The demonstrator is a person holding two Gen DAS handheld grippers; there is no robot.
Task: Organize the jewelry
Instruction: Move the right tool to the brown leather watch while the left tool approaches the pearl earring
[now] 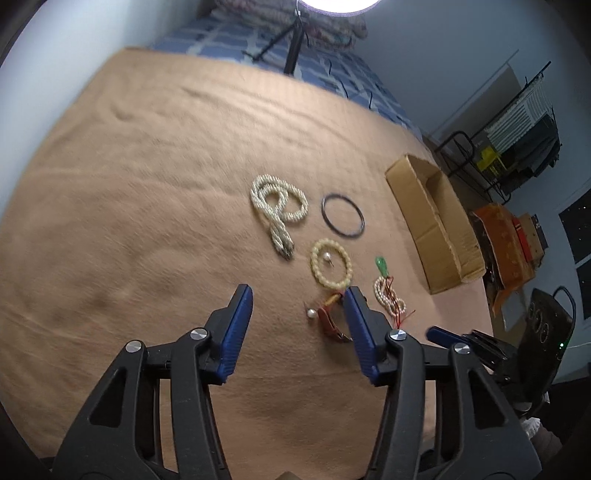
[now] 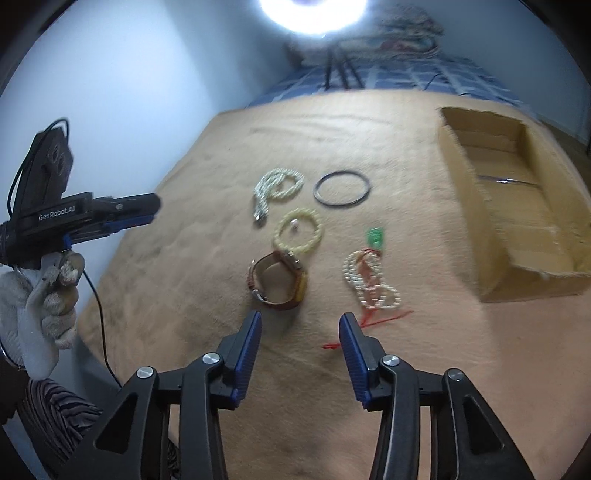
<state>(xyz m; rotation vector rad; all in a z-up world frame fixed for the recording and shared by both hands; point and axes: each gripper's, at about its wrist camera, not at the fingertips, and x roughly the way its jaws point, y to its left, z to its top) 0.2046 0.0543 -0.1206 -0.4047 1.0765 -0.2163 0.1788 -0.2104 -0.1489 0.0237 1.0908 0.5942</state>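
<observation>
Setting: home bedroom. Evidence: tan blanket (image 1: 155, 206) spread over a bed with a blue checked sheet (image 1: 229, 40); folded quilts (image 1: 295, 22) stacked at the far end. Plain pale walls. Black wire rack (image 1: 517, 122) and an orange-draped pile (image 1: 506, 240) crowd the floor alongside. 1 bright lamp (image 2: 314, 14) on a stand.

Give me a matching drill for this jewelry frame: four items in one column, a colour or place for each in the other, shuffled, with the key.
Items:
1. bangle
2. watch
3. cardboard box
4. beaded bracelet

Descriptions:
A. brown strap, nearest the right tongs
B. open, off to the right of the jewelry
C. thin dark ring, lying flat beside the coiled pearl necklace
D. pale yellow loop with a small pearl earring inside it

Pairs: 1-C, 2-A, 3-B, 4-D
</observation>
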